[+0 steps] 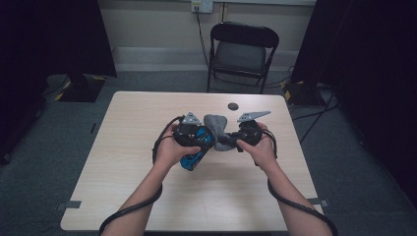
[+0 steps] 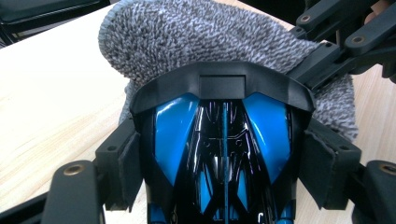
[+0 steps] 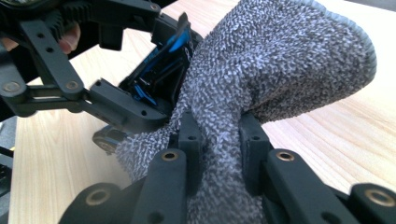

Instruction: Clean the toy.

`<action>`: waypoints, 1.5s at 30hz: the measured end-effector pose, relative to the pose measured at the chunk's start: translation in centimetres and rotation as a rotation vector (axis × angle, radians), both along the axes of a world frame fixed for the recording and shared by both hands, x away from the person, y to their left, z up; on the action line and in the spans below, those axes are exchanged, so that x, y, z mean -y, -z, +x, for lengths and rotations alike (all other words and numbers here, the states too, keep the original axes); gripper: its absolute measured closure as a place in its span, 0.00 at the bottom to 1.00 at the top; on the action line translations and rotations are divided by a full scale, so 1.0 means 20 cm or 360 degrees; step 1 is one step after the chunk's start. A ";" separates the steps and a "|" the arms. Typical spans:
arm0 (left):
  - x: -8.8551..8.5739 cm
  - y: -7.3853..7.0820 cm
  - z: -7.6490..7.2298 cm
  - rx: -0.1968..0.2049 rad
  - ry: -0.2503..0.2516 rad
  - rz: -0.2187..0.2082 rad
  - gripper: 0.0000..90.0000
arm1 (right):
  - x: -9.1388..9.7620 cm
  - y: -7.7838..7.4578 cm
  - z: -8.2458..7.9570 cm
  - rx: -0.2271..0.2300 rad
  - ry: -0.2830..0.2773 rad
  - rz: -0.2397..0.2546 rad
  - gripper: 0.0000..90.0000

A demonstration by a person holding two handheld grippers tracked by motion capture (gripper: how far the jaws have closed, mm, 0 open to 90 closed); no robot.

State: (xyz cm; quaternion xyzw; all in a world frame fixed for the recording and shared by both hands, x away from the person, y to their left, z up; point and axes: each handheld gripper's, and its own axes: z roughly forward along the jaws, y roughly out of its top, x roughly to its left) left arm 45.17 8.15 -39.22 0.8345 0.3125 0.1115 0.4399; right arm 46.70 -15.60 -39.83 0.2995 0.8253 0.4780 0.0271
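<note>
Above the middle of the table [image 1: 147, 147], the left gripper [image 2: 219, 154] clamps a blue toy car [image 2: 219, 140] while the right gripper [image 3: 219, 140] pinches a grey cloth [image 3: 280, 60] against it (wiping, likely); hard rubbing might twist the car loose

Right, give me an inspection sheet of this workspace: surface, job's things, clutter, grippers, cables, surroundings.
Surface: light wooden table, bare around the work.
Job's things: blue and black toy car; grey cloth pressed against its rear end.
Clutter: small dark round object near the far edge.
Grippers: left gripper shut on the toy car; right gripper shut on the grey cloth.
Cables: black cable trails from each gripper toward the near edge.
Surroundings: folding chair behind the table, wall socket, grey carpet.
</note>
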 end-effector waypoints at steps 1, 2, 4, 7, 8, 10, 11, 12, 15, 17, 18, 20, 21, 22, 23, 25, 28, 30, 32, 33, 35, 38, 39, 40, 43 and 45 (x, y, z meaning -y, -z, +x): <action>0.00 0.00 0.00 0.0000 -0.0003 -0.0006 0.28 | 0.00 0.00 0.00 0.0001 0.0004 -0.0013 0.84; 0.00 -0.01 0.00 0.0006 -0.0002 -0.0009 0.28 | 0.00 0.01 0.00 -0.0001 0.0002 -0.0020 0.84; 0.00 -0.02 0.00 0.0012 -0.0004 -0.0010 0.28 | -0.01 0.01 0.00 0.0004 -0.0010 -0.0005 0.84; 0.00 -0.03 0.01 0.0013 -0.0012 -0.0007 0.28 | -0.02 0.02 -0.01 -0.0002 -0.0022 -0.0020 0.84; 0.00 -0.03 0.01 0.0014 -0.0011 -0.0008 0.28 | -0.02 0.02 -0.01 -0.0002 -0.0022 -0.0020 0.84; 0.01 -0.04 0.01 0.0019 -0.0009 0.0006 0.28 | -0.04 0.04 -0.02 0.0003 -0.0028 -0.0018 0.84; 0.01 -0.04 0.01 0.0022 -0.0008 0.0005 0.28 | -0.04 0.04 -0.02 0.0003 -0.0030 -0.0013 0.84; 0.01 -0.04 0.01 0.0022 -0.0008 0.0005 0.28 | -0.04 0.04 -0.02 0.0003 -0.0030 -0.0013 0.84; 0.01 -0.05 0.02 0.0023 -0.0010 -0.0026 0.28 | -0.05 0.06 -0.03 -0.0013 -0.0049 -0.0012 0.84; 0.02 -0.06 0.02 0.0033 -0.0005 0.0004 0.28 | -0.07 0.06 -0.04 -0.0007 -0.0062 -0.0018 0.84; 0.03 -0.06 0.02 0.0030 -0.0007 0.0008 0.28 | -0.07 0.06 -0.04 -0.0005 -0.0064 -0.0017 0.84; 0.02 -0.06 0.03 0.0025 -0.0015 -0.0004 0.28 | -0.07 0.07 -0.04 -0.0007 -0.0059 -0.0011 0.84; 0.02 -0.06 0.03 0.0027 -0.0016 -0.0002 0.28 | -0.07 0.07 -0.04 -0.0014 -0.0055 -0.0002 0.84; 0.02 -0.06 0.03 0.0029 -0.0016 -0.0002 0.28 | -0.07 0.07 -0.04 -0.0020 -0.0056 0.0004 0.84; 0.03 -0.06 0.03 0.0025 -0.0014 0.0003 0.28 | -0.07 0.08 -0.05 -0.0023 -0.0063 0.0001 0.84; 0.03 -0.06 0.03 0.0024 -0.0011 0.0005 0.28 | -0.08 0.08 -0.05 -0.0025 -0.0066 -0.0003 0.84; 0.03 -0.06 0.04 0.0026 -0.0016 -0.0005 0.28 | -0.08 0.10 -0.05 -0.0036 -0.0081 -0.0006 0.84; 0.03 -0.06 0.04 0.0021 -0.0021 -0.0017 0.28 | -0.09 0.11 -0.06 -0.0039 -0.0093 -0.0008 0.84; 0.03 -0.06 0.05 0.0016 -0.0022 -0.0021 0.28 | -0.11 0.13 -0.07 -0.0047 -0.0115 -0.0012 0.84; 0.03 -0.06 0.05 0.0020 -0.0024 -0.0019 0.28 | -0.12 0.14 -0.08 -0.0046 -0.0132 -0.0017 0.84; 0.03 -0.07 0.05 0.0023 -0.0021 -0.0016 0.28 | -0.14 0.14 -0.09 -0.0049 -0.0148 -0.0023 0.84; 0.03 -0.07 0.05 0.0018 -0.0031 -0.0025 0.28 | -0.16 0.16 -0.10 -0.0055 -0.0165 -0.0017 0.84; 0.03 -0.07 0.05 0.0017 -0.0035 -0.0025 0.28 | -0.16 0.17 -0.11 -0.0058 -0.0164 -0.0014 0.84; 0.03 -0.07 0.05 0.0017 -0.0033 -0.0024 0.28 | -0.17 0.18 -0.11 -0.0064 -0.0172 -0.0005 0.84; 0.03 -0.06 0.06 0.0010 -0.0040 -0.0021 0.28 | -0.19 0.21 -0.13 -0.0079 -0.0188 0.0000 0.84; 0.02 -0.06 0.06 0.0008 -0.0043 -0.0028 0.28 | -0.20 0.22 -0.13 -0.0085 -0.0195 0.0001 0.84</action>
